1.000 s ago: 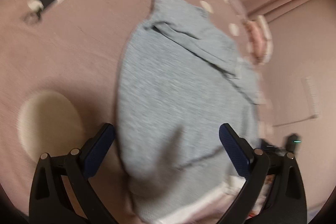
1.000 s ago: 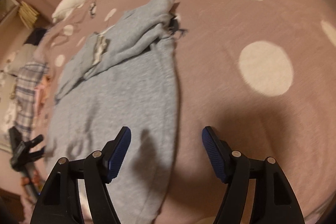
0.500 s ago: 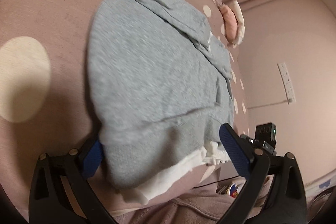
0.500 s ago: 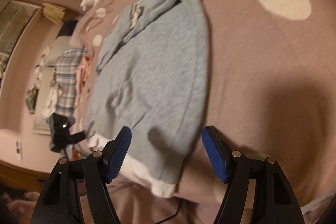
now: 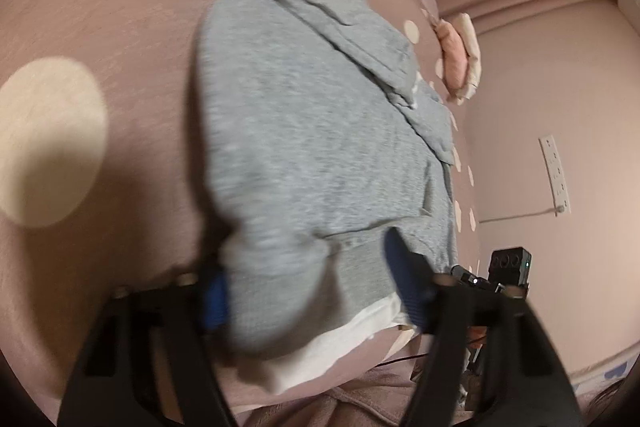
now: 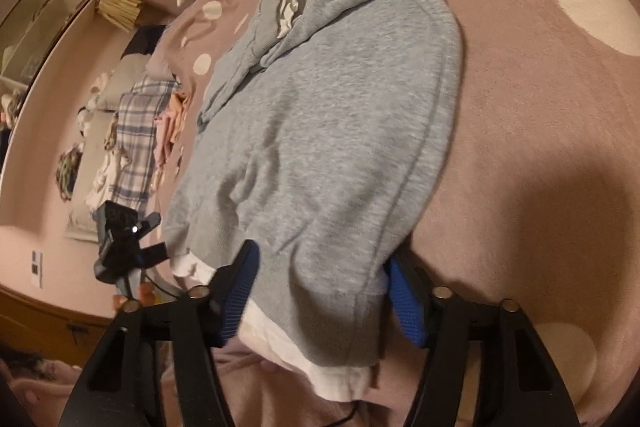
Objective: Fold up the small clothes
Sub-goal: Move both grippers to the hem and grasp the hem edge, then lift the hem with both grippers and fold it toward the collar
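Two hand-held grippers are meeting the near hem of a grey sweatshirt point(image 5: 312, 131) that is lying flat on a pink bedspread point(image 5: 120, 39) dotted with cream circles. Ahead of the left gripper point(image 5: 308, 287), the garment is stretching away toward the far side of the bed, its folded sleeves lying across the far part. That gripper's jaws have just been closing and are now standing about half apart, with the left corner of the ribbed grey hem and its white under-layer bunching between the blue pads; the fabric is lying against the left pad, though blur is making it hard to tell whether both pads are pressing. The right gripper point(image 6: 320, 291) is doing the same at the right corner of the sweatshirt point(image 6: 320, 131): its jaws have also just been closing, and both blue pads are sitting against a gathered fold of hem. Beyond its left finger, the other gripper's dark body is showing at the hem's opposite end.
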